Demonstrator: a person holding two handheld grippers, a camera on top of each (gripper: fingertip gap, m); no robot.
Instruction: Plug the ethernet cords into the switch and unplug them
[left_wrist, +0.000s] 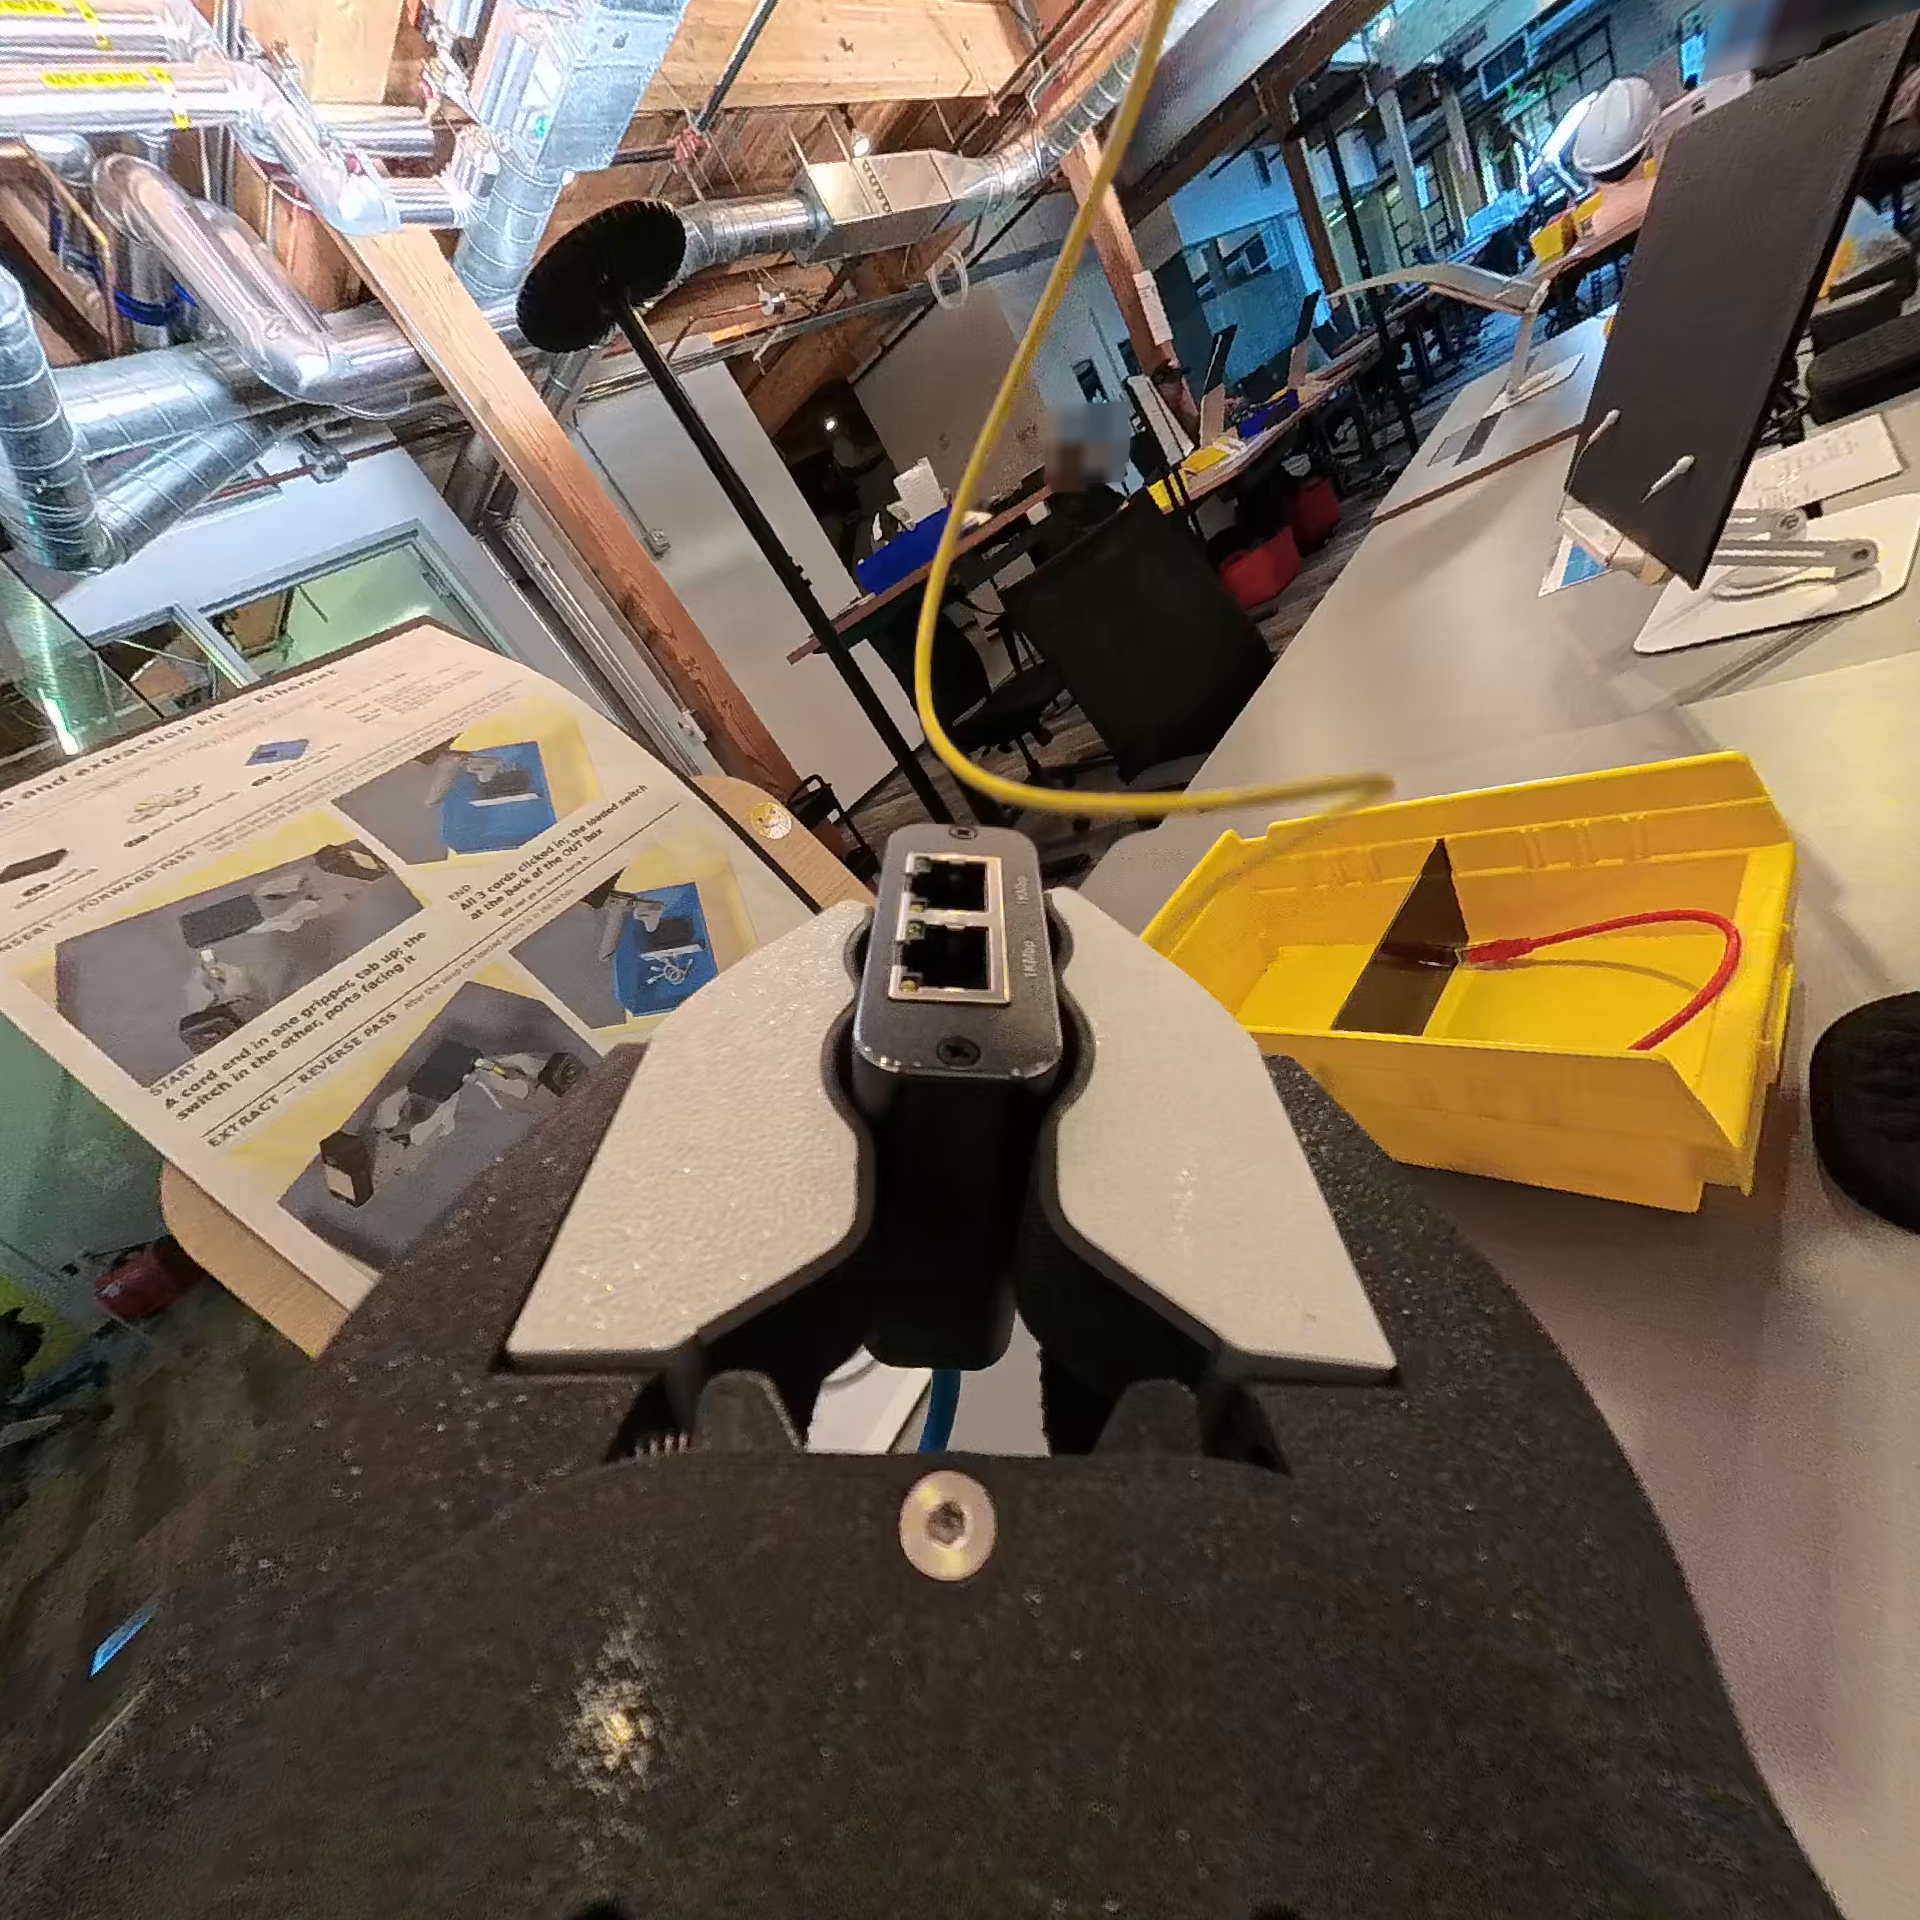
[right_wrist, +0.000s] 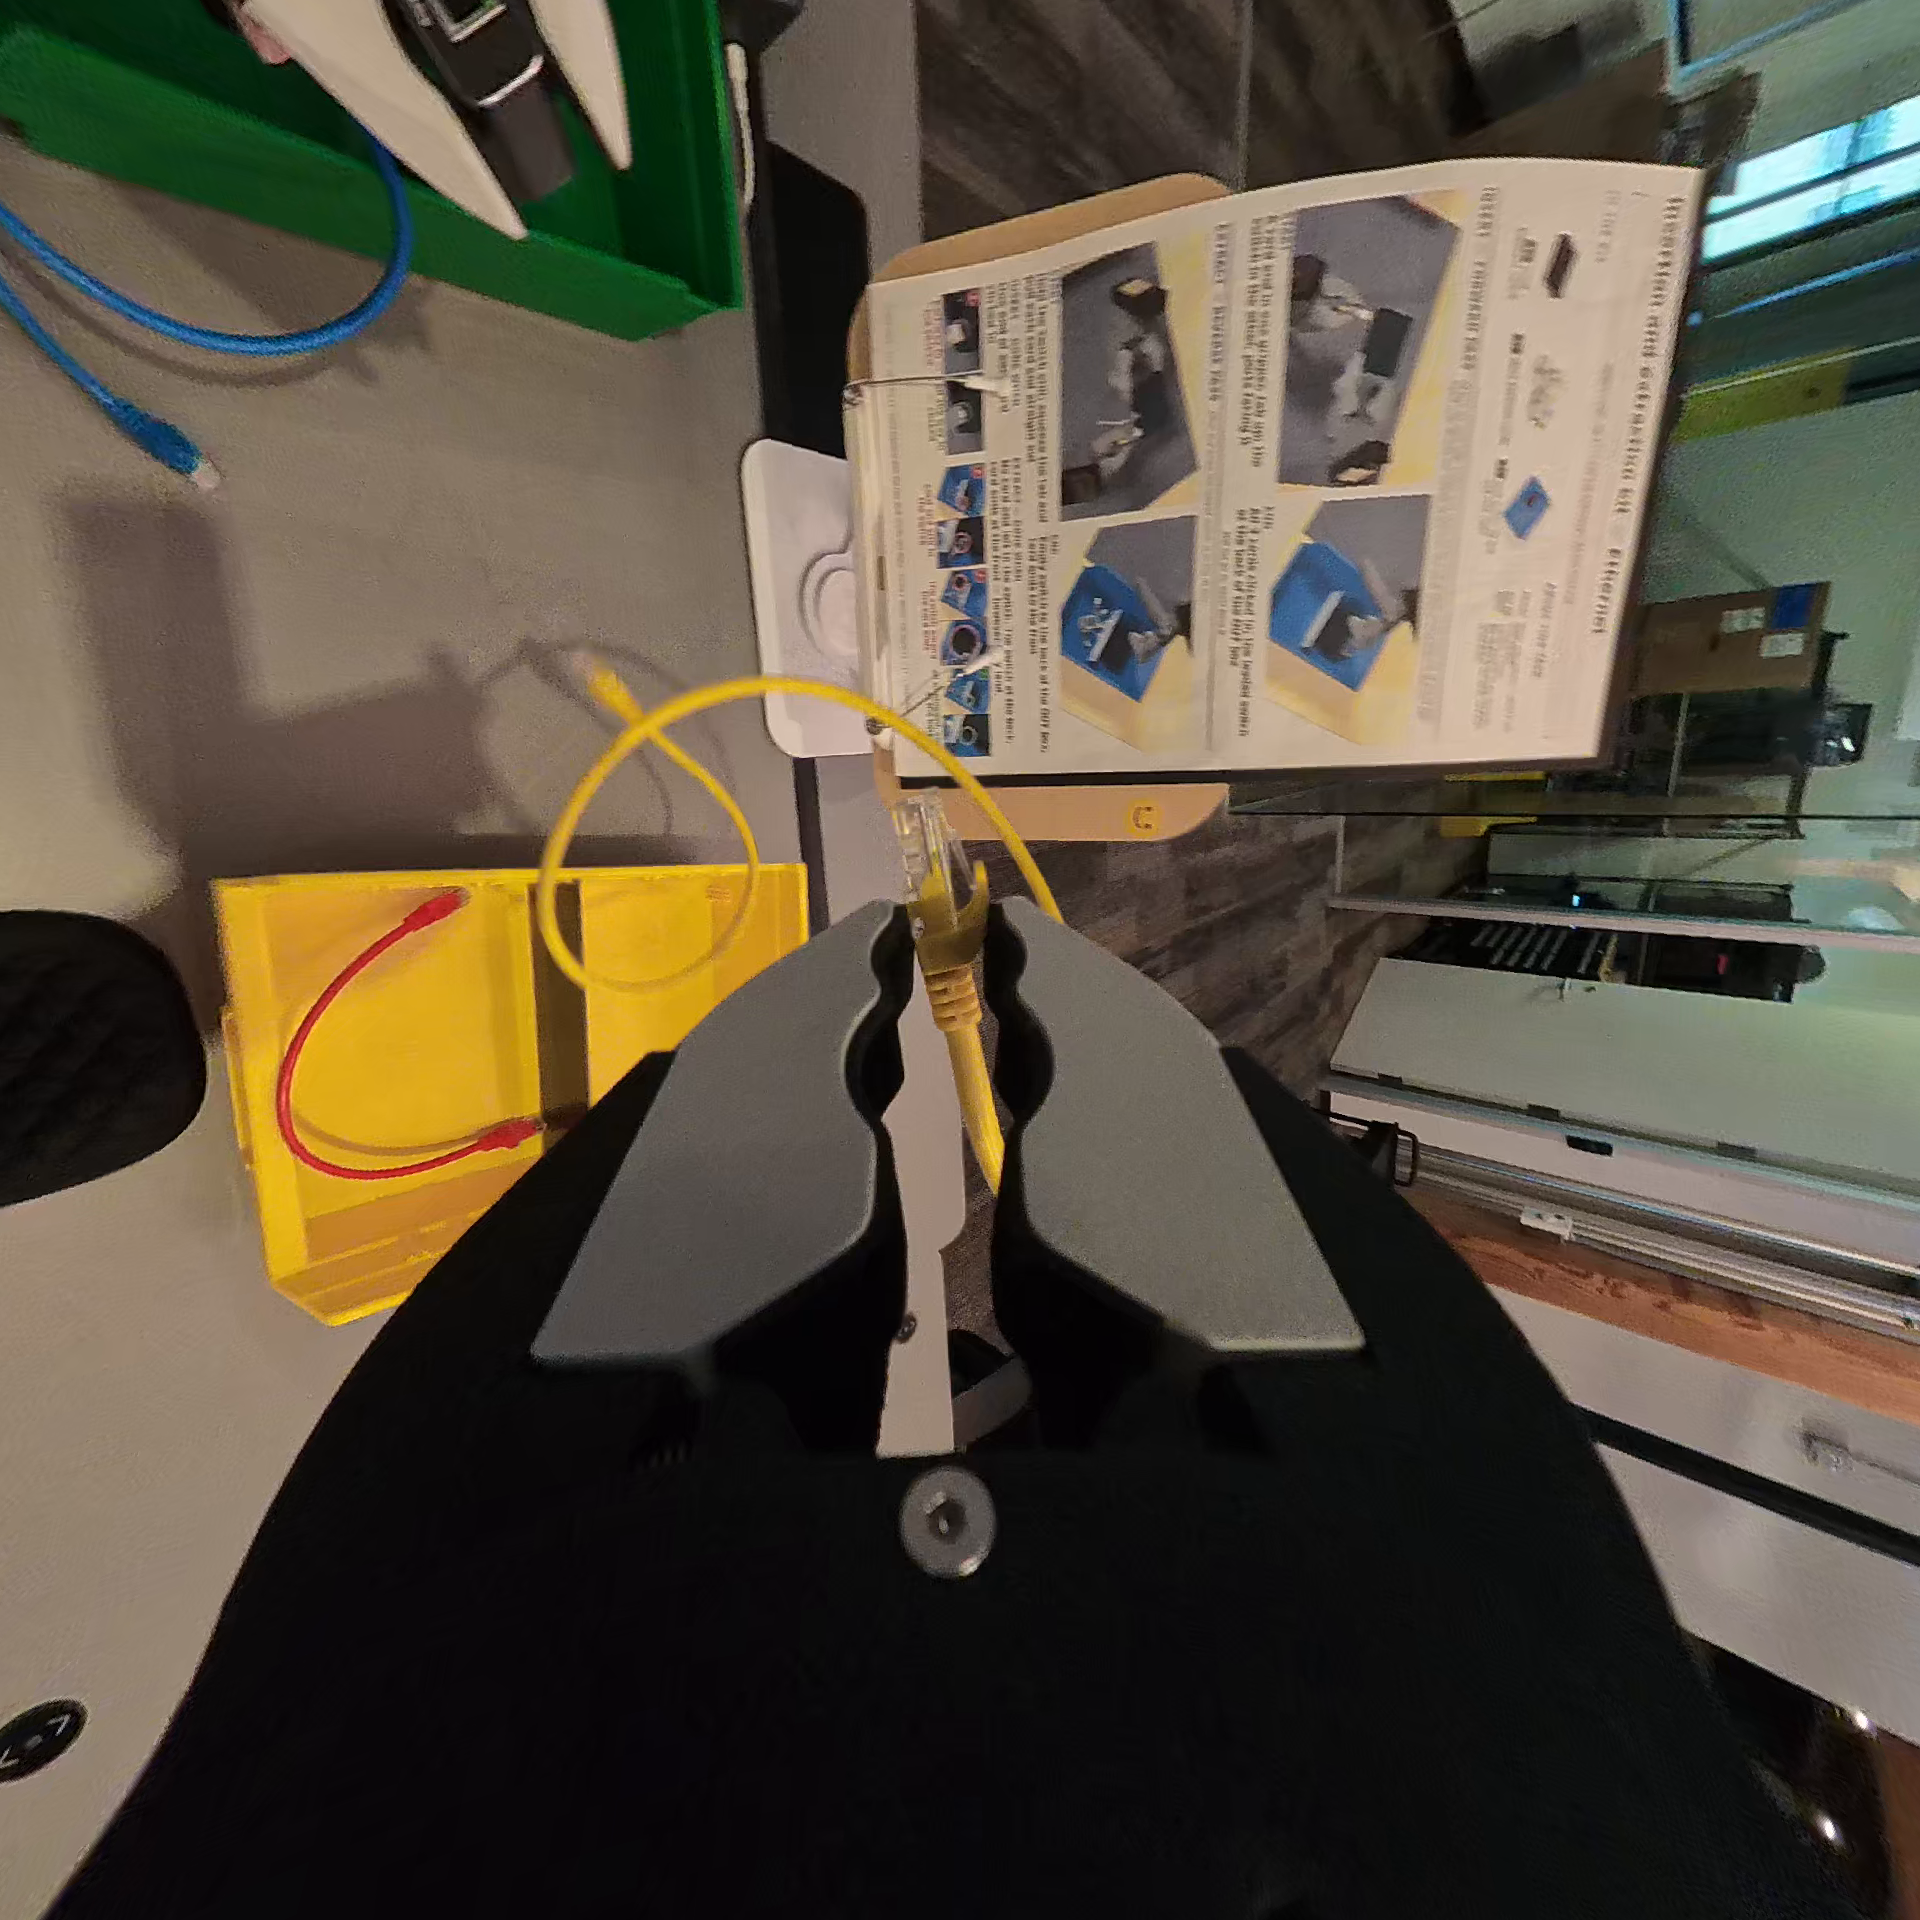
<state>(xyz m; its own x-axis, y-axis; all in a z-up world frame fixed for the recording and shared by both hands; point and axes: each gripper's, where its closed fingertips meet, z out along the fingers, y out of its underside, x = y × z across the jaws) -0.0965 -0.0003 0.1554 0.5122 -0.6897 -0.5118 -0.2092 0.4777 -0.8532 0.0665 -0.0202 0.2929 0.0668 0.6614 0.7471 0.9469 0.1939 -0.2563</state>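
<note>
Left wrist view, from the left edge across: a printed instruction sheet (left_wrist: 343, 883) leans on a wooden board, tilted. In the middle, the left gripper (left_wrist: 958, 971) has its two grey fingers closed on a small black switch (left_wrist: 951, 997), held upright between the tips. The switch's end face points at the camera and shows two empty ports, one above the other. A blue cord (left_wrist: 940, 1418) shows just under the switch, between the finger bases; where it ends cannot be told here. A yellow cord (left_wrist: 987, 499) hangs in a long curve from the top of the frame and sweeps right, above the switch and not touching it. At the right, a yellow bin (left_wrist: 1507, 1122) sits on the grey table (left_wrist: 1455, 644), with a dark divider across it and a red cord (left_wrist: 1621, 935) lying inside.

Right wrist view, which looks turned on its side: at the upper left, a green bin (right_wrist: 312, 177) with the blue cord's loose end trailing over the table (right_wrist: 416, 582). Below it is the yellow bin — the red cord looped inside. In the centre, the right gripper (right_wrist: 948, 914) is clamped on the yellow cord's boot (right_wrist: 948, 935), so the clear plug (right_wrist: 925, 831) sticks out past the fingertips into open air. The rest of the yellow cord loops back over the bin. To the right stands the instruction sheet.
</note>
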